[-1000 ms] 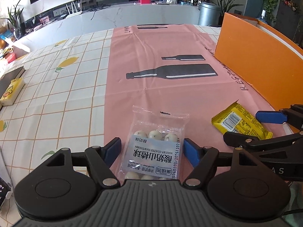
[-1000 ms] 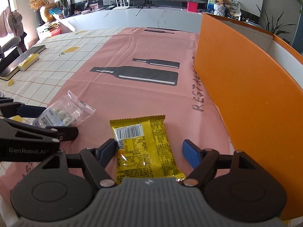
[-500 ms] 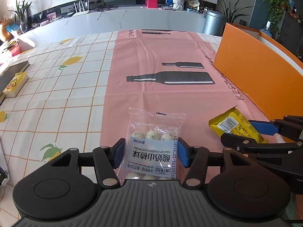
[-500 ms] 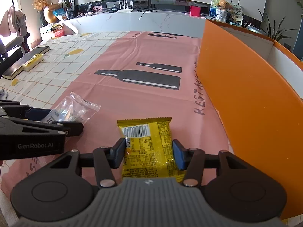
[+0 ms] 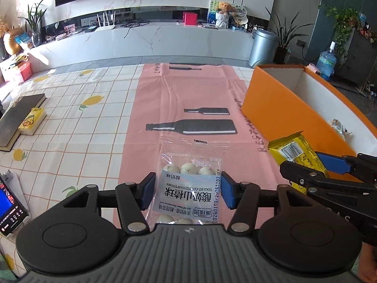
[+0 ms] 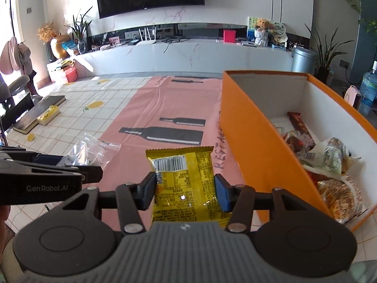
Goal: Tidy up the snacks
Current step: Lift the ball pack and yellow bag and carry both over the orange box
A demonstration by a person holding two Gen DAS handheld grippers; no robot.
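Observation:
My left gripper [image 5: 188, 192] is shut on a clear bag of white yogurt hawthorn balls [image 5: 192, 176] and holds it above the pink cloth. My right gripper [image 6: 185, 192] is shut on a yellow snack packet [image 6: 186, 179], also lifted. Each gripper shows in the other's view: the right one with the yellow packet [image 5: 295, 154] at the right, the left one with the clear bag [image 6: 90, 151] at the left. The orange box [image 6: 254, 146] stands to the right and holds several wrapped snacks [image 6: 329, 155].
A pink cloth with bottle prints [image 5: 188, 108] lies over a checked tablecloth [image 5: 77, 127]. A dark book [image 5: 16, 118] with a yellow pack [image 5: 31, 120] lies far left. A phone [image 5: 9, 210] sits at the near left edge.
Both grippers closed on their snacks and lifted them off the cloth. The views rose, so the inside of the orange box now shows.

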